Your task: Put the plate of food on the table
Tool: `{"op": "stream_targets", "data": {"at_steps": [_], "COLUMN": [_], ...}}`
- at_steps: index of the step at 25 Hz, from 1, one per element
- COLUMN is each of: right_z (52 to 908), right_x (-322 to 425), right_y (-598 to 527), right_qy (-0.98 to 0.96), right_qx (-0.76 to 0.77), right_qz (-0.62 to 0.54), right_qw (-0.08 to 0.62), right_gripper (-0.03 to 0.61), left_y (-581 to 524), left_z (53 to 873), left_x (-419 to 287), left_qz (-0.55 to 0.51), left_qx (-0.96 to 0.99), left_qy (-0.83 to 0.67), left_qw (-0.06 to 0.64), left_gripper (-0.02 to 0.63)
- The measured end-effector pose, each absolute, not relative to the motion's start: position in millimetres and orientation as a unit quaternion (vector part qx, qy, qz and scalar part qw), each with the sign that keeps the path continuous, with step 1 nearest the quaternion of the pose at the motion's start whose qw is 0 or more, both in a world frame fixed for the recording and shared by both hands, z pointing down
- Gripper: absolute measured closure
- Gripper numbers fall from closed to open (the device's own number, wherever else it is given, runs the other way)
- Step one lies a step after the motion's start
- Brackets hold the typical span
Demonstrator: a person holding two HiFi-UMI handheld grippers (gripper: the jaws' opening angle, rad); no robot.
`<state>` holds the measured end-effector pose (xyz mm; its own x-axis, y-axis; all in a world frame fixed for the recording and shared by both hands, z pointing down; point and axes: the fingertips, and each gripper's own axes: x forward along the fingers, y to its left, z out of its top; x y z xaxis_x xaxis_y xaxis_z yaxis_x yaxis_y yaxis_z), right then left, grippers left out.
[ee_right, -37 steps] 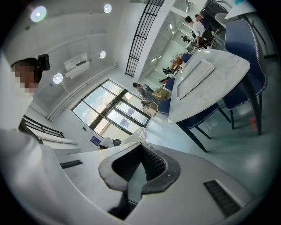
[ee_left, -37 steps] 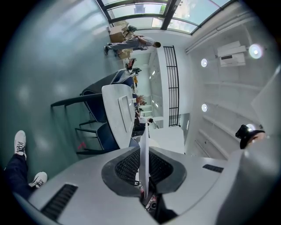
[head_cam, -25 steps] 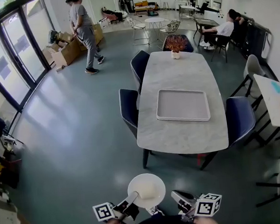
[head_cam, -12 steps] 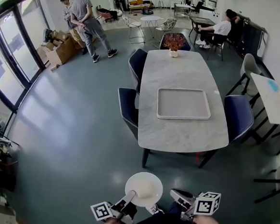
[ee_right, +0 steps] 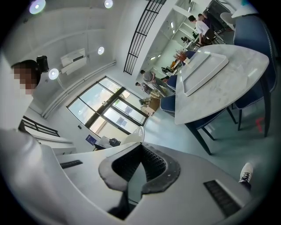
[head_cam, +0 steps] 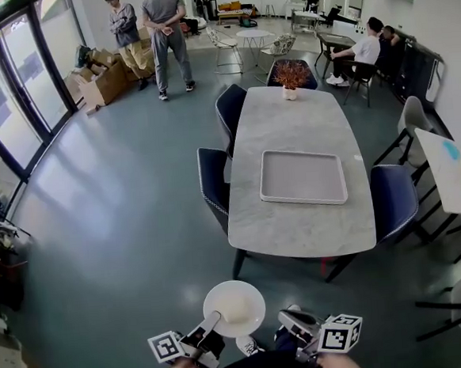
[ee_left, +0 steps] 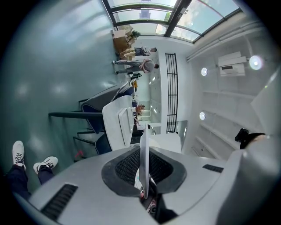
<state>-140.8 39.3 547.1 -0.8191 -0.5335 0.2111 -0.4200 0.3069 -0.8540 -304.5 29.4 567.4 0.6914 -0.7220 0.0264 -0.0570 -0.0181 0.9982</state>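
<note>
The left gripper [head_cam: 216,322] has its jaws closed on the rim of the plate [head_cam: 236,306], which sticks out toward 1 o'clock from the jaws, over bare floor at the picture's 6 o'clock. In the left gripper view the rim runs edge-on between the pads, gripped at one spot only. That is the main worry: the whole plate hangs off one thin pinch, so a jolt or a roll of the wrist could let it swivel or slip, tipping off the pale contents (which I cannot make out).

The right gripper [head_cam: 285,319], at the plate's 3 o'clock, has its tips together on nothing, so it lends no support.

Ahead at 12 o'clock stands the table [head_cam: 297,221], well apart from the plate. A plate set too close to the near edge could slide off.

Chairs [head_cam: 215,184] line the table's 9 o'clock side, so an approach from there risks a bump.

Further on, the tray [head_cam: 303,177] lies mid-table. If the plate lands half on its raised lip it would sit tilted.

A plant [head_cam: 289,75] at the far end is out of the way.
</note>
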Motion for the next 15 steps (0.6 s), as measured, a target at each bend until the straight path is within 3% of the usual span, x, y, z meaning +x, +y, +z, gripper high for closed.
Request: {"op": "stream_targets", "data": {"at_steps": [15], "right_z": [540.9], "right_x": [-86.1], "right_y": [-8.2], "right_qy": [0.802], "right_qx": [-0.288], "right_qz": [-0.517], "right_qw": [0.084], "right_gripper": [0.568], "left_y": [-25.2], "left_z": [563.9], "left_x": [-255.3], "left_qz": [-0.250], "left_qx": [0.669], "left_qy": [-0.304], "left_qw": [0.631], "left_gripper": [0.581]}}
